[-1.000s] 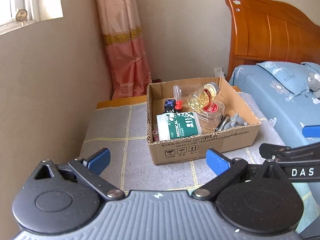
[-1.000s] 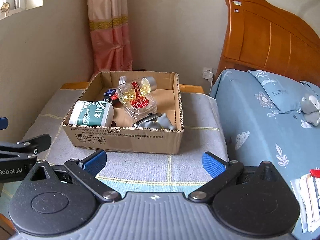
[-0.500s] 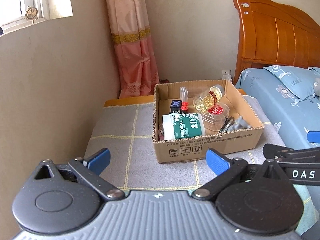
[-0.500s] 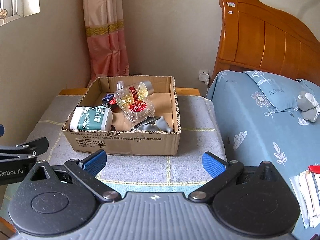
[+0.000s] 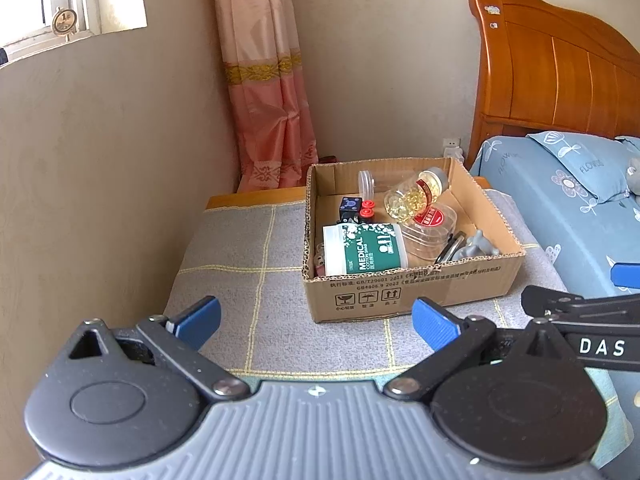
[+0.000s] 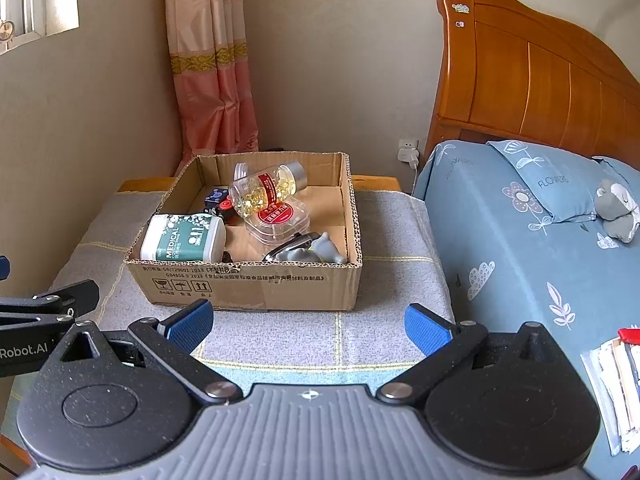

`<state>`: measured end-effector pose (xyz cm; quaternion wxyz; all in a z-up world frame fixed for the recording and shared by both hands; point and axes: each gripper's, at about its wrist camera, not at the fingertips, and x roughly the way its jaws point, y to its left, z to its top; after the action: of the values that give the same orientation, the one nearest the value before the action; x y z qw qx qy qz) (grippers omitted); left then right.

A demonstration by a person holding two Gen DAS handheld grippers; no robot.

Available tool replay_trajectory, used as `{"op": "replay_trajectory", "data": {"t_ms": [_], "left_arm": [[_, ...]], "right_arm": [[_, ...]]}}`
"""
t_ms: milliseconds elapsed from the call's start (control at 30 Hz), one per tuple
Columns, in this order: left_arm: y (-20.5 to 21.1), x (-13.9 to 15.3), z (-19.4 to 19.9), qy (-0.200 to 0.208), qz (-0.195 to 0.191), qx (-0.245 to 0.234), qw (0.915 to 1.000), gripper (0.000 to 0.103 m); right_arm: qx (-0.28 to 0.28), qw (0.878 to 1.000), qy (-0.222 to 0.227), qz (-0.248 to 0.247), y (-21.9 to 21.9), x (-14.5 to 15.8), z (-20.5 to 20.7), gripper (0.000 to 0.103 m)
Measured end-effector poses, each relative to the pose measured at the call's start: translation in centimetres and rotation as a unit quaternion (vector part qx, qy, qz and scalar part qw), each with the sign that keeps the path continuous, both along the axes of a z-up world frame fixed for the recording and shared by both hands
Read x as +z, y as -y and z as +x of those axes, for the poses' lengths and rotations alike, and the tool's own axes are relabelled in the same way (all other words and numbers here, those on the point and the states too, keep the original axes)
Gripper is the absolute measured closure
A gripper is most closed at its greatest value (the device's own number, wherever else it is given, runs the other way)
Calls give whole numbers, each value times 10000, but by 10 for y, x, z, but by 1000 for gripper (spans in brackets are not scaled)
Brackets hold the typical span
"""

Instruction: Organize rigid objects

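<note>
Left wrist view: we hold the left gripper (image 5: 316, 320) wide and empty above the grey checked tabletop (image 5: 240, 256). Ahead sits an open brown cardboard box (image 5: 412, 284) holding a green-labelled white medical cotton tub (image 5: 366, 249) and a clear bottle of yellow capsules (image 5: 414, 197). Our right gripper (image 6: 308, 322) is equally wide, also empty.
</note>
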<state>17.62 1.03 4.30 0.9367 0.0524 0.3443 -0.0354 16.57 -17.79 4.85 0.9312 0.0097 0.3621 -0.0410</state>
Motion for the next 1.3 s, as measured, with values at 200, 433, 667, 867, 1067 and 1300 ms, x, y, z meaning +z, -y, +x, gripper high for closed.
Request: {"op": "replay_trajectory", "data": {"t_ms": [200, 433, 667, 867, 1067, 1300], "left_arm": [[0, 1, 0, 4, -15, 21, 10000, 1], [-1, 0, 0, -21, -35, 30, 10000, 1], [0, 0, -1, -16, -50, 16, 10000, 1], [0, 1, -1, -2, -46, 19, 10000, 1], [1, 1, 0, 0, -43, 25, 10000, 1], [1, 1, -1, 3, -42, 25, 10000, 1]], "right_arm": [[-6, 10000, 19, -4, -1, 1, 0, 0], [-11, 10000, 14, -9, -2, 1, 0, 0], [-17, 10000, 13, -15, -3, 0, 1, 0], [-10, 10000, 29, -13, -1, 0, 2, 0], [-23, 10000, 38, -11, -1, 0, 2, 0], [-17, 10000, 38, -16, 0, 0, 2, 0]]}}
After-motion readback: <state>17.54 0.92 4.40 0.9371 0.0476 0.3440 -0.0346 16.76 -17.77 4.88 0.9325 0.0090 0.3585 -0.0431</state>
